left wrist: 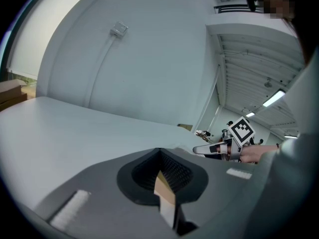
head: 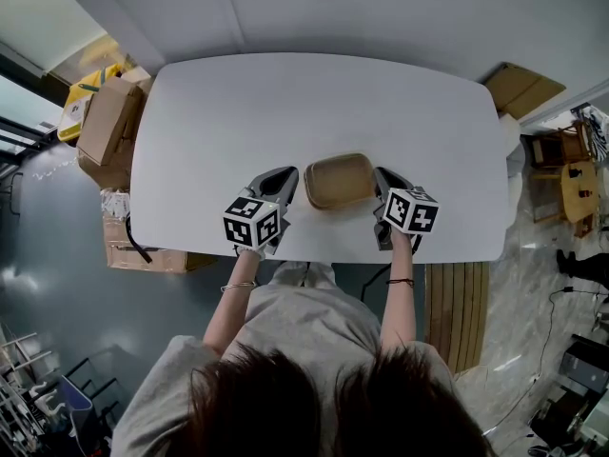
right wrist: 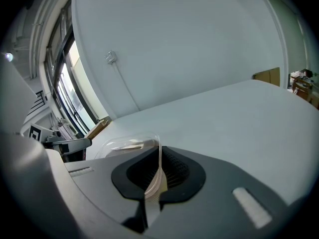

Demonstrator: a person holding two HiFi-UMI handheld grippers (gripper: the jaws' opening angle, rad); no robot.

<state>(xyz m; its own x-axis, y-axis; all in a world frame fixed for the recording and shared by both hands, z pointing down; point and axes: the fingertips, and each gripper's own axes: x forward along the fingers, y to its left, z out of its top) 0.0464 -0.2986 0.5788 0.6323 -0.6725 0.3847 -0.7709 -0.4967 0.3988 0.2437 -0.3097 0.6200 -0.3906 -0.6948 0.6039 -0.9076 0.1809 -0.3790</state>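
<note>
Item: one shallow container, rounded-rectangular, matt brown like kraft paperboard, under a clear, glossy domed lid. We find it flat on the table, at the middle of the table's near edge. Left gripper: over the table's near edge, clenched on the container's left rim. In its own view we see a thin tan, card-like edge pinched between the ribbed black pads. Right gripper: likewise over the table's near edge, clenched on the opposite rim. There we see a thin pale flange together with the transparent lid's lip nipped between the pads. Handling note, our judgement: both holds sit on narrow, flexible rims, so we would keep the squeeze light and equal on both sides. We would hold the two grippers level with each other, so the paperboard does not buckle and the lid does not spring off its seat. We would avoid pulling the hands apart, since that could tear or slip a rim. Whether the container has anything in it we cannot tell. Support: the table, white, smooth, matt, with rounded corners. Surroundings: brown cardboard boxes stacked on the floor off the table's left end, and a plain pale wall behind the table's far edge.
</note>
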